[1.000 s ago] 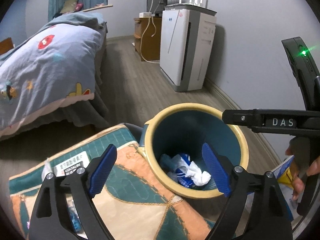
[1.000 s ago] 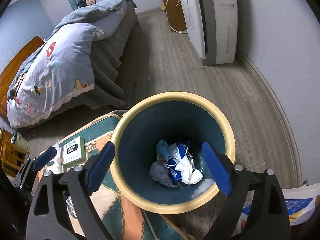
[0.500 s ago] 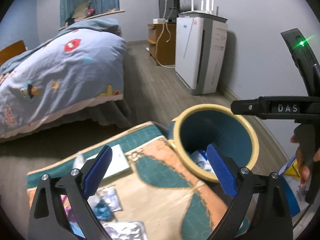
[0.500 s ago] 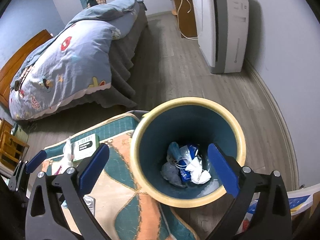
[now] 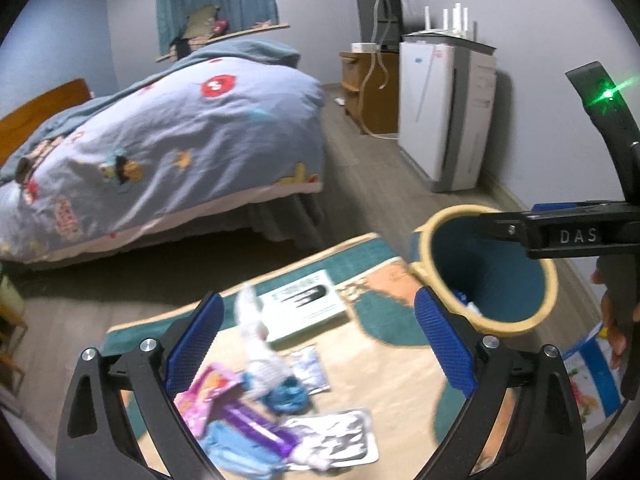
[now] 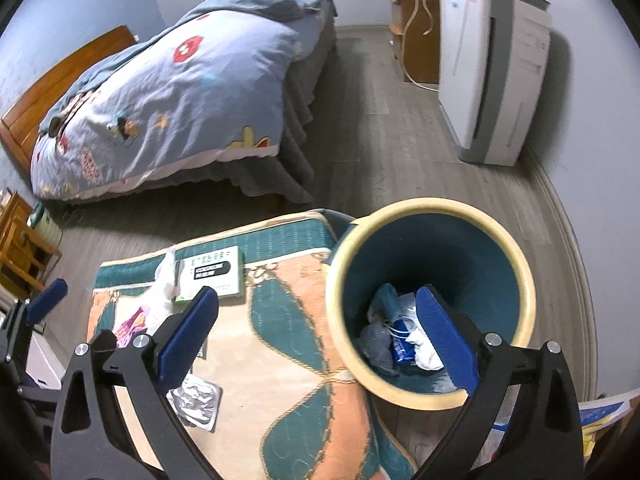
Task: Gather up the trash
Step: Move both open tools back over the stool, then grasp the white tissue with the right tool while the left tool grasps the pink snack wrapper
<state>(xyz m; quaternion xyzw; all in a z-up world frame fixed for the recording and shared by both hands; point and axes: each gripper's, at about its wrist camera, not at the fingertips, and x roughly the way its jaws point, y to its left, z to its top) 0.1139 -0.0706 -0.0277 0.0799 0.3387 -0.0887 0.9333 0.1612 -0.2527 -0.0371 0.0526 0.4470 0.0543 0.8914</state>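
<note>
Rug [image 5: 384, 360]: one bin [image 6: 432, 308], two blister packs [image 5: 340, 436]

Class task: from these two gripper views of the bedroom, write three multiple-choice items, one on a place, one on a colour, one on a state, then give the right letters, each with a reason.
1. Where does the white box lie?
A. on the rug
B. inside the bin
C. on the bed

2. What colour is the inside of the bin?
A. red
B. teal
C. white

3. How does the right gripper stand?
A. shut on a wrapper
B. shut with nothing in it
C. open with nothing in it

Answers:
1 A: the box rests flat on the rug, left of the bin.
2 B: the inner wall is teal under a cream rim.
3 C: its blue pads stand wide apart with nothing between them; trash lies below in the bin.
</note>
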